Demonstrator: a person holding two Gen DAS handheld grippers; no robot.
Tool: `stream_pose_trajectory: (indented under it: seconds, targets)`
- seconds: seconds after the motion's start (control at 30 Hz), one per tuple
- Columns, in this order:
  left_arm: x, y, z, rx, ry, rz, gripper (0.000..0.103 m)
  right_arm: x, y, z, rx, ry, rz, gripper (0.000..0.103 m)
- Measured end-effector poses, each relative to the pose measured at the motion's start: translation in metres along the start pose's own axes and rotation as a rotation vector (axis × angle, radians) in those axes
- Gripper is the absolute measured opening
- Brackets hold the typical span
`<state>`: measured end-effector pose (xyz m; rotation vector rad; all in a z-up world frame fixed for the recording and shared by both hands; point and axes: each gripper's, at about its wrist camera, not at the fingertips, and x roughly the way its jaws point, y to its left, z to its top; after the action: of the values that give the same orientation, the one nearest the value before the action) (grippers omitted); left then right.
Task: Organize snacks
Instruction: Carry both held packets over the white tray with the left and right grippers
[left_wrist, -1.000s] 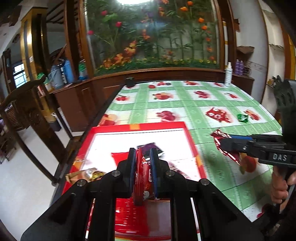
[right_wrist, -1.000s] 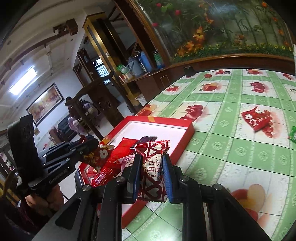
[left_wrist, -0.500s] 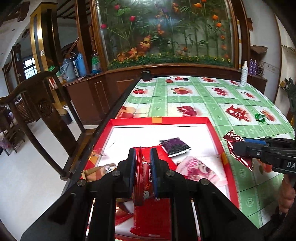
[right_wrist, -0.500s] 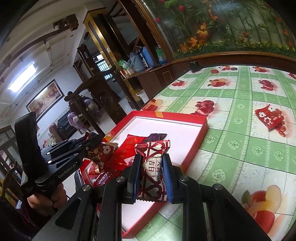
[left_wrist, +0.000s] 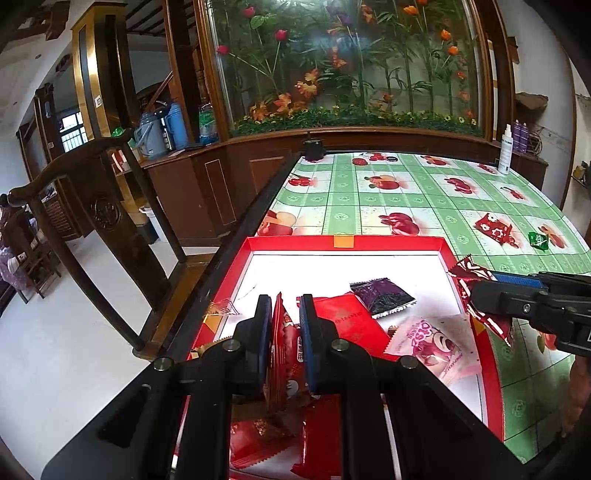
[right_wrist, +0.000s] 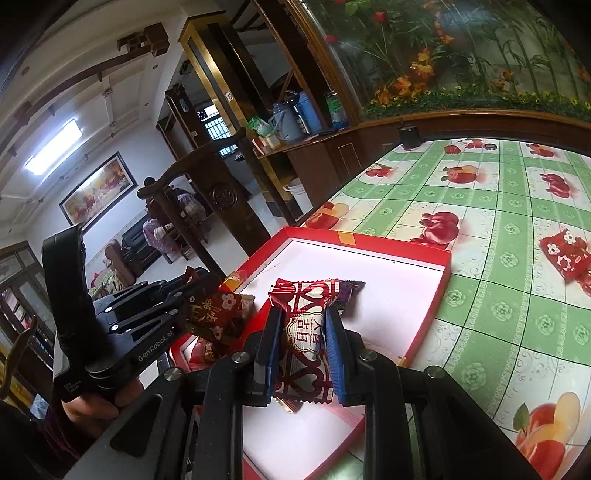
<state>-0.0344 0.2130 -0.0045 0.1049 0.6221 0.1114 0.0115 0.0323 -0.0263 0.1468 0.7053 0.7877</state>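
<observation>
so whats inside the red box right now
A dark purple packet, a pink bear packet and red packets lie inside the red box; the left claw hides its near end.

The box (left_wrist: 436, 242) sits at the surface's (left_wrist: 424, 210) left edge, near the viewer. In the box lie a dark packet (left_wrist: 382, 295) toward its middle, a bear packet (left_wrist: 432, 343) nearer and to the right, and a flat packet (left_wrist: 345, 319) left of that. The left gripper (left_wrist: 284, 325) hangs over the box's near left part, a packet (left_wrist: 282, 347) upright between its fingers. The right gripper (right_wrist: 303, 339) holds a heart packet (right_wrist: 304, 332) over the box's right side. Beyond the box to the right, on the surface, lie a flowered packet (left_wrist: 493, 227) and, just right of it, a small candy (left_wrist: 537, 240). A chair (left_wrist: 107, 218) stands left of the surface; a bottle (left_wrist: 505, 149) stands at the far right corner
</observation>
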Motion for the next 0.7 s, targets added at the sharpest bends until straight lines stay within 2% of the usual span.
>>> stream_pose_trajectory:
  seconds: [0.7]
  targets:
    - [0.009, 0.011, -0.001, -0.012, 0.015, 0.003, 0.013, 0.014, 0.011, 0.012, -0.022, 0.004, 0.019, 0.024]
